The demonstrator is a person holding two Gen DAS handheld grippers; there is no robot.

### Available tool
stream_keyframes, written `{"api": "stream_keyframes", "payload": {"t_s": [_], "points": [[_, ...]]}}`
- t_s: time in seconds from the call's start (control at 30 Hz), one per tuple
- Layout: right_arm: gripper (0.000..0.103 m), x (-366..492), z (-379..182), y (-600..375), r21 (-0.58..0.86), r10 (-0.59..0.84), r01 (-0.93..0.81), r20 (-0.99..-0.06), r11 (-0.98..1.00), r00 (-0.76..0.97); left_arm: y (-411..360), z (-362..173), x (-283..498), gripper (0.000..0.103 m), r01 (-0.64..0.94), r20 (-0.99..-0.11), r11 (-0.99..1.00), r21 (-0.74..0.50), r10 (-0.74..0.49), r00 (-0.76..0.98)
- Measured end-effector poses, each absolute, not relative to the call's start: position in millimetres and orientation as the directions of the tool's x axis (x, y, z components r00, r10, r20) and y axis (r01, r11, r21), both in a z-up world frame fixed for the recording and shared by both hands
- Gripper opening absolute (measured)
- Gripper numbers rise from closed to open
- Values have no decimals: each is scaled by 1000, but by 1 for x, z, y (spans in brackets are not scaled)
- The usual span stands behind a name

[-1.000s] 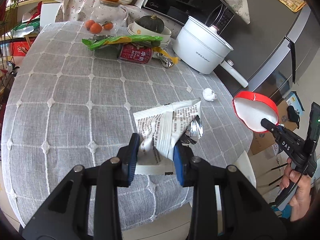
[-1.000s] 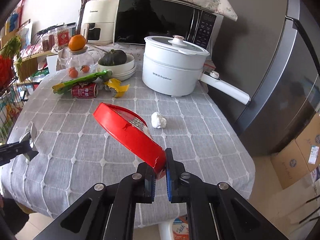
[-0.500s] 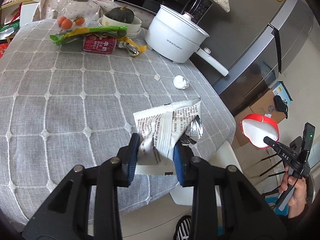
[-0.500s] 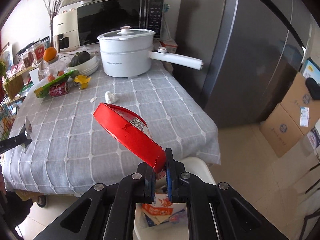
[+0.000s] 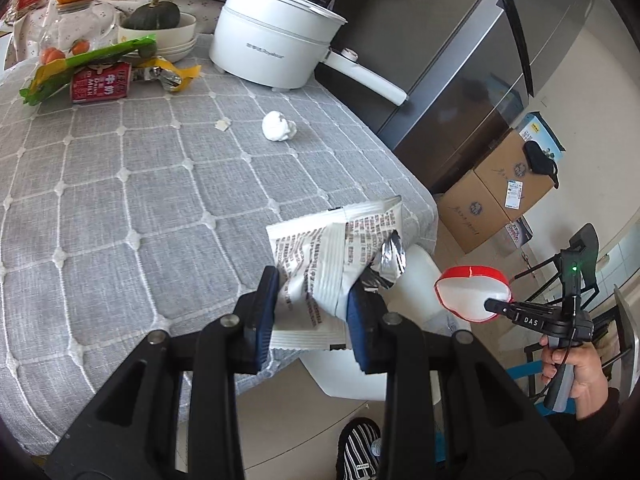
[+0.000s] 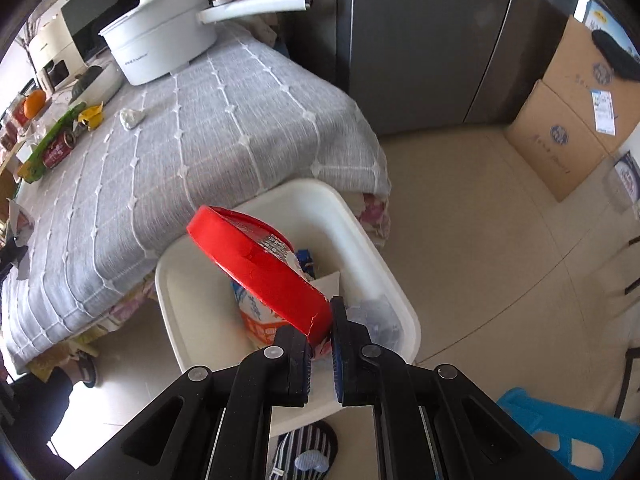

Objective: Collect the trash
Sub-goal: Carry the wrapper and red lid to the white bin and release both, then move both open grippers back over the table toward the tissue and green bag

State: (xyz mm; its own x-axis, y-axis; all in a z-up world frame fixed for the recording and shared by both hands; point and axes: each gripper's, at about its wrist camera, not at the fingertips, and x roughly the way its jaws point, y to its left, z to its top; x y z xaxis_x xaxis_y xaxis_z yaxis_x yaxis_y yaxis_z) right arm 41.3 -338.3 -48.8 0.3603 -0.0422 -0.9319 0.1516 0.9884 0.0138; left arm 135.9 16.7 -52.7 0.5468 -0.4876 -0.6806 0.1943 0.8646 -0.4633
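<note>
Your right gripper (image 6: 320,334) has its jaws clamped on the red lid (image 6: 260,268) above the white bin (image 6: 372,252), while your left gripper (image 5: 314,312) pinches the crumpled wrapper (image 5: 336,256) over the desk (image 5: 120,200) edge.

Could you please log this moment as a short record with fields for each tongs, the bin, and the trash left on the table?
left tongs: shut on wrapper, near the table corner
right tongs: shut on lid, red, held over the bin
bin: white, on the floor at the table corner, already holding packaging
trash left on table: tissue, can, green wrapper, yellow wrapper
not trash: pot, bowl
</note>
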Motion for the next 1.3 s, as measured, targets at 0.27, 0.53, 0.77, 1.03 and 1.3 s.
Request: {"api": "stream_keyframes", "payload": {"t_s": [0.27,0.53,0.77,1.03,1.3], "points": [[14,42,-66,-347,39,-13,166,-954,985,299,-9,-54,139,34,233,-690,861,-452,-503,520],[45,41,-54,-360,79,0,220,-941,972,337,-47,-56,140,34,306,-699,845,-439,-535,475],[50,36,-48,-371,56,-33,242,-936,969,349,-102,-65,140,35,407,-711,815,-412,-568,416],[54,30,-43,-383,49,-57,278,-930,959,362,-142,-81,150,37,472,-697,775,-420,-609,379],[60,27,-37,-388,36,-83,298,-922,954,377,-138,-84,155,79,460,-725,796,-393,-576,378]]}}
